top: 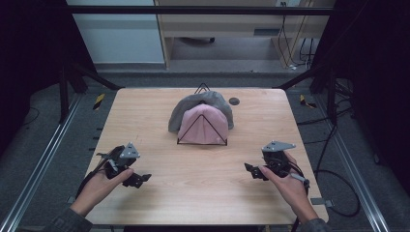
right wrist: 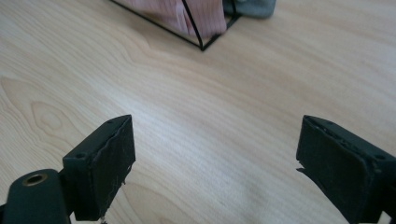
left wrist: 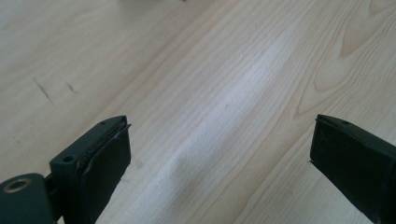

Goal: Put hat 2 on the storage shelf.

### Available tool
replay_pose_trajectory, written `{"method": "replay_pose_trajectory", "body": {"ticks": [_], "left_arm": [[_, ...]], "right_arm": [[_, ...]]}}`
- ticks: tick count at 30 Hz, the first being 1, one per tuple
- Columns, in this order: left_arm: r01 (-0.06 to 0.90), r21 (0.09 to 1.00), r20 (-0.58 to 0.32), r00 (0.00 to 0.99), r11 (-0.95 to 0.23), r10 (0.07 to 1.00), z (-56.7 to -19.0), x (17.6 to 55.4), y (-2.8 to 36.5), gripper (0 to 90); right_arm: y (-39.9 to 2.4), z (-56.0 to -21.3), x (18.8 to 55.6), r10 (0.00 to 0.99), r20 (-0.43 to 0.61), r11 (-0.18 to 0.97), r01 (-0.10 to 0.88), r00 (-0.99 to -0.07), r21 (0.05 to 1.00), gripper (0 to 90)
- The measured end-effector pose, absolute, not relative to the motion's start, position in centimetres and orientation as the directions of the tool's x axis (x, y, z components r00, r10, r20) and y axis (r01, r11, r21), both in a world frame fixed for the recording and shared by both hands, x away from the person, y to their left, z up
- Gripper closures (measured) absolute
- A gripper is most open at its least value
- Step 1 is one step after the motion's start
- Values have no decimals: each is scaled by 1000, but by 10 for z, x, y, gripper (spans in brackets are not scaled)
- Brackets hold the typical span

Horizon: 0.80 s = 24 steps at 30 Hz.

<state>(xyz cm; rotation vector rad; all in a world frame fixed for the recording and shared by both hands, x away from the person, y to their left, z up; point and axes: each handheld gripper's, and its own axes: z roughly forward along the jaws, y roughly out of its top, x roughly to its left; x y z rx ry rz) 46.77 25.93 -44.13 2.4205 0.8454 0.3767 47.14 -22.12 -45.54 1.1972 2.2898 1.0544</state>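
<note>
The wooden table (top: pixel 193 193) carries 1 cluster near its far middle: a black wire rack (top: pixel 202 131) shaped like a triangle, with a grey hat (top: pixel 212 100) draped over its back and a pink hat (top: pixel 203 123) on its front. Both hats sit on the rack, touching each other, well apart from either tool. The left gripper (top: pixel 138 180) rests low near the table's left front, its 2 jaws spread wide over bare wood in the left gripper view and holding nothing. The right gripper (top: pixel 252 171) sits near the right front, its jaws equally wide and empty; the right gripper view catches the rack's corner (right wrist: pixel 201 46) and the pink hat (right wrist: pixel 187 14) ahead. By my reading nothing has begun: neither hat is touched, and reaching, gripping and lifting all remain.
</note>
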Motion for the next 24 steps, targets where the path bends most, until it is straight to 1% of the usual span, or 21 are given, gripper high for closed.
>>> {"method": "replay_pose_trajectory", "body": {"ticks": [4, 10, 24], "left_arm": [[500, 560, 69, 767, -661, 638, -453, 467, 261, 50], [513, 543, 60, 766, -665, 640, -468, 467, 262, 51], [505, 530, 69, 775, -681, 629, -481, 466, 255, 52]], "right_arm": [[-222, -467, 471, 813, 37, 379, 576, -581, 724, 117], [-222, -476, 469, 812, 40, 389, 591, -583, 707, 118], [-213, -489, 468, 790, 48, 423, 601, -611, 678, 109]]}}
